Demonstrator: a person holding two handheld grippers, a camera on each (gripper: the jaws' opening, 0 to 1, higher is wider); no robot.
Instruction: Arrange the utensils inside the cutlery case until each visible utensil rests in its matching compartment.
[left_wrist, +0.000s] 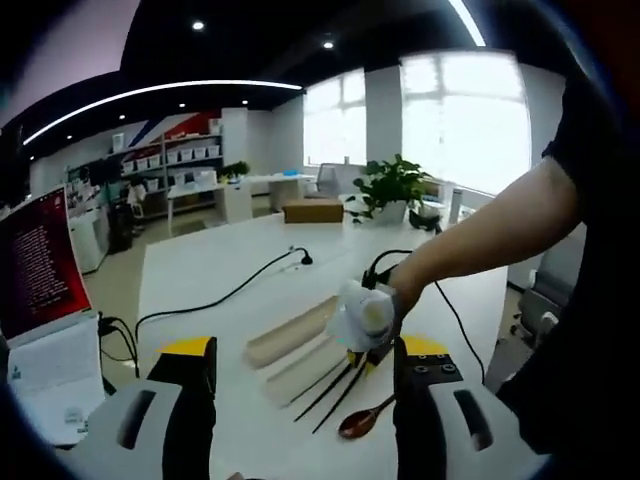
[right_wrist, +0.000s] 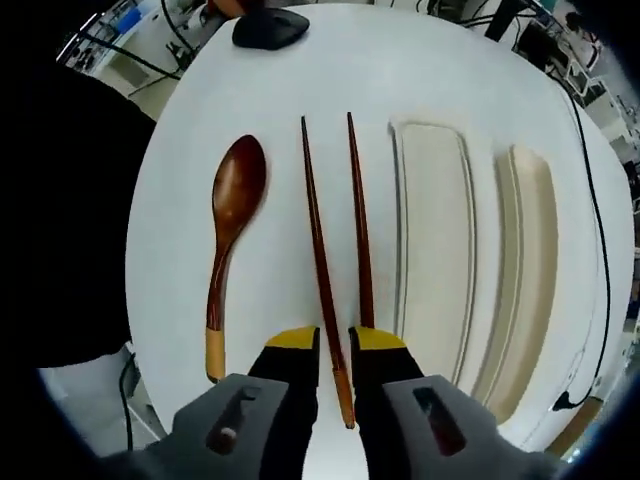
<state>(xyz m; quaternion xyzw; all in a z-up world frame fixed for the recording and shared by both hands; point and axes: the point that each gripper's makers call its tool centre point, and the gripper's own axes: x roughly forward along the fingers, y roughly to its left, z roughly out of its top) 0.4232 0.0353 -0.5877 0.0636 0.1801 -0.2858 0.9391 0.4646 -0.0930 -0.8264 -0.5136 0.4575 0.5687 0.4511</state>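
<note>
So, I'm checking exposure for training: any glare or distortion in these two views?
Left gripper view: windows blown out white, ceiling dark, fisheye bends the ceiling light strip. Right gripper view: table evenly bright, spoon and chopsticks sharp, table edge curved by fisheye.

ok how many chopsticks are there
2, both on the table between the spoon and the case. One chopstick runs between the right tool jaws; the other chopstick lies beside it, nearer the case.
</note>
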